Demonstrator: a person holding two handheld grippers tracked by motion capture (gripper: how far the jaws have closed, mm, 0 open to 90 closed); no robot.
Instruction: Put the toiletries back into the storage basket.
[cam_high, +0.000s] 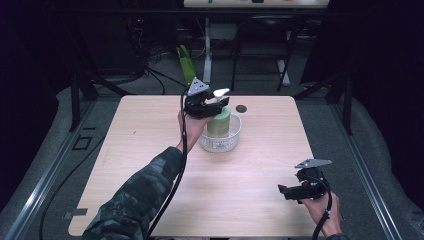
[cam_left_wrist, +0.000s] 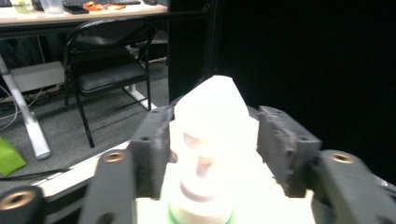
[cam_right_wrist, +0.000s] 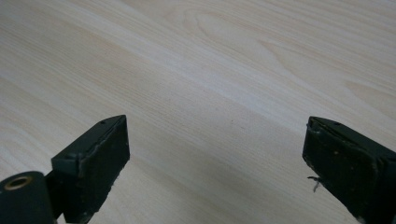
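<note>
Left gripper above basket, jaws apart around bottle's white cap, not clamped. Bottle upright in basket. Right gripper jaws apart, idle over table, near-right of basket.

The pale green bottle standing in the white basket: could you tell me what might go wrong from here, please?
1. The left gripper brackets the white pump top; its left jaw touches while the right stands off, so lifting could tip the pale green bottle.
2. The white basket looks light; a nudge might slide it.
</note>
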